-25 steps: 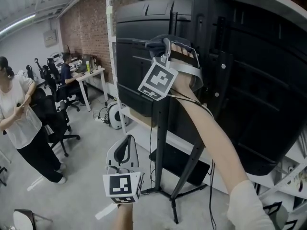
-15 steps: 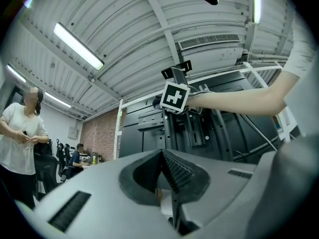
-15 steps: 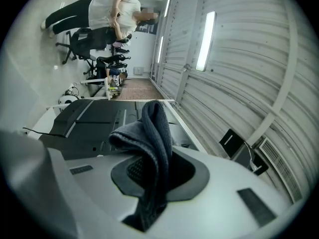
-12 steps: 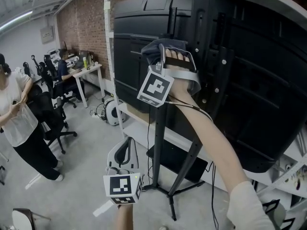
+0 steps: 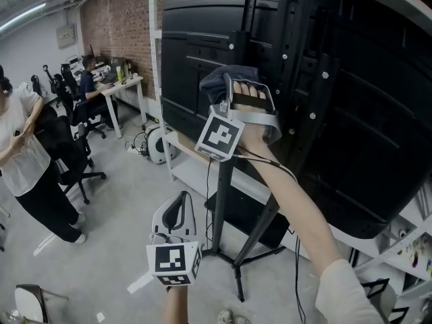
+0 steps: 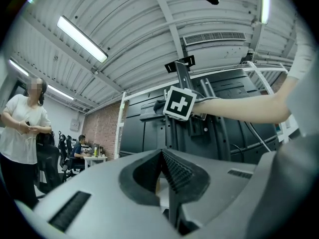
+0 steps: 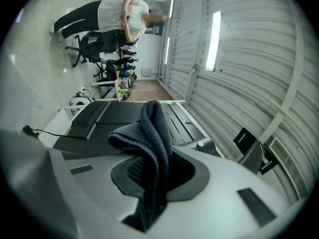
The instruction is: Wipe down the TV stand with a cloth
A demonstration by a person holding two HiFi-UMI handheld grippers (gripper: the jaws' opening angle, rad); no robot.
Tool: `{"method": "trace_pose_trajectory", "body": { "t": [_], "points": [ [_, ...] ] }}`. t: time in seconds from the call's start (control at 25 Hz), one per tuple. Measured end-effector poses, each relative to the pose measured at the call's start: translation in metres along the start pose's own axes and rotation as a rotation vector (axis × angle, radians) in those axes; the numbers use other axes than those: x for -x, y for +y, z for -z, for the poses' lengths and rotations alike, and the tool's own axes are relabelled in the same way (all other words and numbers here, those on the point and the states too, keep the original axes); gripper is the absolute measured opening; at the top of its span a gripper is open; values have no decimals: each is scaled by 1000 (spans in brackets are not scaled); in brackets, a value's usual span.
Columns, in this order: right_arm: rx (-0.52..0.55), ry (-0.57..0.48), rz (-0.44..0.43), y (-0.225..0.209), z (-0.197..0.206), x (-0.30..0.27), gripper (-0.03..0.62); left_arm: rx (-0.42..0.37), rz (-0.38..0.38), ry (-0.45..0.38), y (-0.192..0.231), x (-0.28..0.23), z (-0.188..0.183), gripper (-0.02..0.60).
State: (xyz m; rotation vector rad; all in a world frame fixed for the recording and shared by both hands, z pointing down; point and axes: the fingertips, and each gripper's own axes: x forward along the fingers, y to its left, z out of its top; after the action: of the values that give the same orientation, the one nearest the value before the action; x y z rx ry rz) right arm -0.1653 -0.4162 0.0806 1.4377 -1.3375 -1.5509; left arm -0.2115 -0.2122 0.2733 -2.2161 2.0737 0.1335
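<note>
1. Head view: the right arm [image 5: 297, 214] is bare from a pale sleeve at the lower right. It stretches up and forward, nearly straight.
2. Its hand [image 5: 255, 117] wraps the handle of the right gripper [image 5: 233, 90], knuckles toward the camera. The marker cube [image 5: 220, 135] hangs just below the wrist.
3. The right gripper's [image 7: 154, 176] jaws are clamped on a dark blue cloth [image 7: 152, 131], which folds over and bulges out past the tips.
4. That cloth [image 5: 217, 79] is held up at the upright post of the TV stand [image 5: 226, 201], where the post meets the black back of the TV [image 5: 364, 113]. Whether it presses on the post cannot be told.
5. The stand's legs spread on the grey floor [image 5: 115, 241] below.
6. The left gripper [image 5: 173, 214] is held low at the bottom edge, well below the right one and apart from the stand.
7. In its own view the left gripper's [image 6: 167, 180] ridged jaws are closed together with nothing between them, and they point up toward the stand [image 6: 180, 68].
8. A person [image 5: 27, 167] stands off to the left by an office chair [image 5: 71, 164].
</note>
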Motion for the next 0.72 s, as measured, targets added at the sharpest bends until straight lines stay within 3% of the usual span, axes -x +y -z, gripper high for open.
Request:
{"method": "trace_pose_trajectory", "body": {
  "t": [0.24,0.72],
  "points": [
    [-95,-42,-18,12,-6,15,58,43,-23,18,6,4,17,14],
    [-36,-25,-109,82,3,32,58,79,-31,51,11,9,44,14]
  ]
}}
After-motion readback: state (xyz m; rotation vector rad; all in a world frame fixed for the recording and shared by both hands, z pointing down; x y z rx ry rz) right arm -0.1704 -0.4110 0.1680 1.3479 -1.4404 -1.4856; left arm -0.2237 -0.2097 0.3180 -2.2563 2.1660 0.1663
